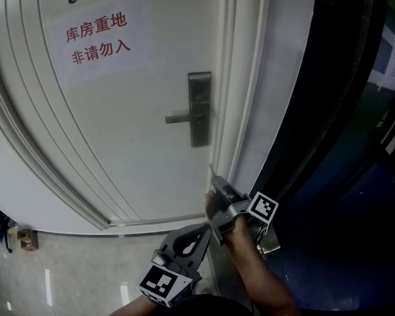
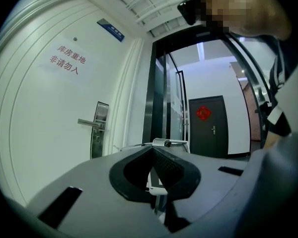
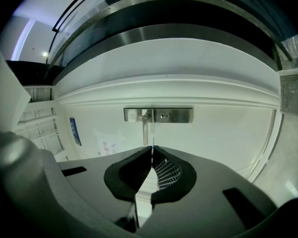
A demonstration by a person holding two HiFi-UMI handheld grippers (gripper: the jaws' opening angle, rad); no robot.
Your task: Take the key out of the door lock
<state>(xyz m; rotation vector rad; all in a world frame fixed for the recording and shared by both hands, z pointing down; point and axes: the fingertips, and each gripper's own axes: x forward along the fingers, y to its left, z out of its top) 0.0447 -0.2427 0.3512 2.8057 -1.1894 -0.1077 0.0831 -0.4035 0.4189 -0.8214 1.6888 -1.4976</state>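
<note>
A steel lock plate [image 1: 199, 104] with a lever handle [image 1: 181, 118] sits on the white door [image 1: 118, 150]. My right gripper [image 1: 214, 180] is held below the plate and clear of it, shut on a thin metal blade that looks like the key [image 3: 152, 148], seen edge-on at its tips. In the right gripper view the lock plate [image 3: 159, 115] with its keyhole lies ahead, apart from the right gripper [image 3: 152, 150]. My left gripper [image 1: 206, 229] hangs lower, just behind the right one. The left gripper [image 2: 151, 148] is shut with nothing in it.
A paper sign [image 1: 95, 38] with red characters is stuck high on the door. A dark glass partition [image 1: 329, 110] runs right of the door frame. A dark door with a red ornament [image 2: 204, 125] stands down the corridor. A small object [image 1: 26, 239] lies on the floor, left.
</note>
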